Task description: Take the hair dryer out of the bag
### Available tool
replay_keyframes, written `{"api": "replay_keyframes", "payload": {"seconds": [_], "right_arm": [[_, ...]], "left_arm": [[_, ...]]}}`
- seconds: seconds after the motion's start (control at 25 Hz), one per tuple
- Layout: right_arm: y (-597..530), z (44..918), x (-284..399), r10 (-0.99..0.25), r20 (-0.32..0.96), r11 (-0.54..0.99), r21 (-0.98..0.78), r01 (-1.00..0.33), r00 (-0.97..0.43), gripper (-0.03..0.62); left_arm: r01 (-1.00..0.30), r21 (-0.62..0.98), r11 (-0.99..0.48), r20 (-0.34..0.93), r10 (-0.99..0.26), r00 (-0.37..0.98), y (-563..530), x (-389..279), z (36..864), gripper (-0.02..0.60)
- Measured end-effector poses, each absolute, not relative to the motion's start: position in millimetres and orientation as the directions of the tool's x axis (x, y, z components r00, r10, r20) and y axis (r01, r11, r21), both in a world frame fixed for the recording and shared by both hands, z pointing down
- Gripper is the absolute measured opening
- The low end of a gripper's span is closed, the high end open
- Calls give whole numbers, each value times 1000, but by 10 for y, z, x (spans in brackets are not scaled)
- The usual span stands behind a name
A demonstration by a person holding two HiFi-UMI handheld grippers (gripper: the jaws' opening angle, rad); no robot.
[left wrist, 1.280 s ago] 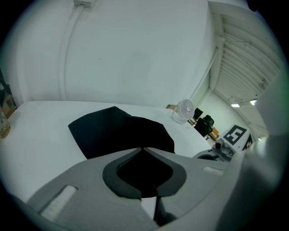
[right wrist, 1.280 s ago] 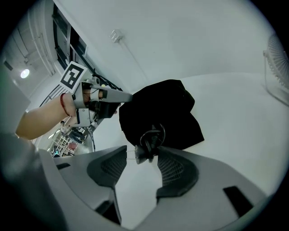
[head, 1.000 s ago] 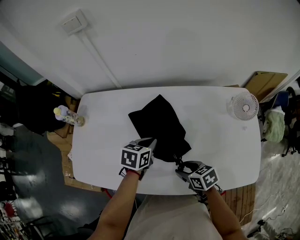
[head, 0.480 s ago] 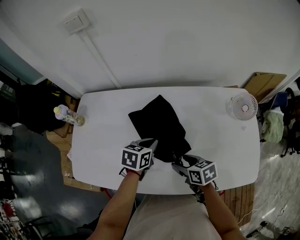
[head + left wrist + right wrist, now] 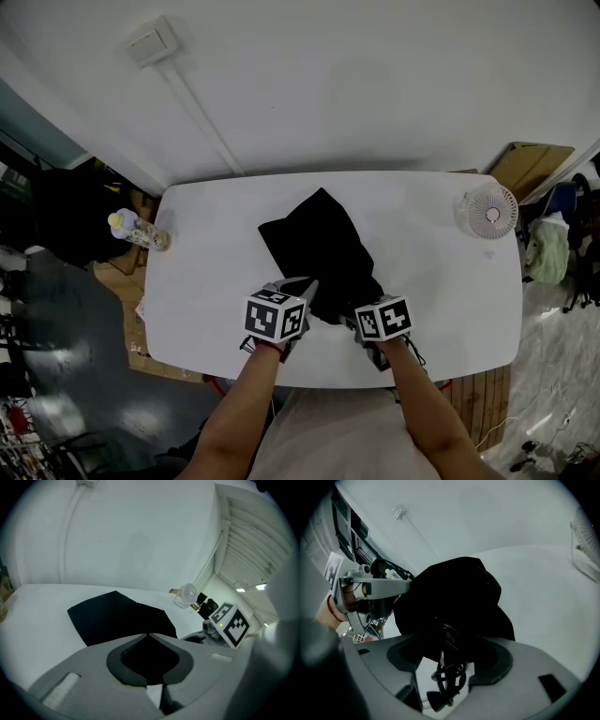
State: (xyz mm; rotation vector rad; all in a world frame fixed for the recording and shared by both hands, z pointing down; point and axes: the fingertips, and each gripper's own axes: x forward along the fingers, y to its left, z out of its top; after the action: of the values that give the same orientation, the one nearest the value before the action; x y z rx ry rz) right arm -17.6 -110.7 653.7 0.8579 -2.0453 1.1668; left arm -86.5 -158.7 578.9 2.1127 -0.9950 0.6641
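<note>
Jaws on our right gripper (image 5: 450, 649) have just been opening wide, and it has slid in to the bag's (image 5: 323, 248) near mouth, with the cord (image 5: 449, 679) loose between them. Our left gripper (image 5: 307, 286) pinches the bag's near edge. We judge the dryer sits unseen inside the bag, so reaching in comes next.

Small fan (image 5: 488, 212), bottle (image 5: 137, 232), white table (image 5: 206, 281)

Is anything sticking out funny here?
Yes. A tangled black cord spills from the mouth of the black bag near the edge of the table, between the jaws of the right gripper, just opened wide.
</note>
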Motion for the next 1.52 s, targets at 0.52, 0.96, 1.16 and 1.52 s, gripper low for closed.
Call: {"api": "replay_keyframes", "payload": {"seconds": [0.52, 0.96, 1.16, 1.52], "right_arm": [[-1176, 6621, -227, -201, 831, 475, -380, -794, -519, 236], [-757, 6550, 0, -174, 806, 506, -420, -754, -566, 229], [-554, 6460, 195, -173, 802, 505, -427, -751, -572, 222], [-249, 6370, 427, -182, 786, 488, -449, -748, -591, 218]], "left_arm": [[-807, 373, -458, 690, -444, 571, -1551, -859, 5814, 18], [-814, 356, -459, 702, -443, 557, -1551, -870, 5851, 18], [-817, 344, -462, 712, -439, 548, -1518, -869, 5880, 17], [-815, 337, -470, 727, -421, 543, -1467, -861, 5954, 18]]}}
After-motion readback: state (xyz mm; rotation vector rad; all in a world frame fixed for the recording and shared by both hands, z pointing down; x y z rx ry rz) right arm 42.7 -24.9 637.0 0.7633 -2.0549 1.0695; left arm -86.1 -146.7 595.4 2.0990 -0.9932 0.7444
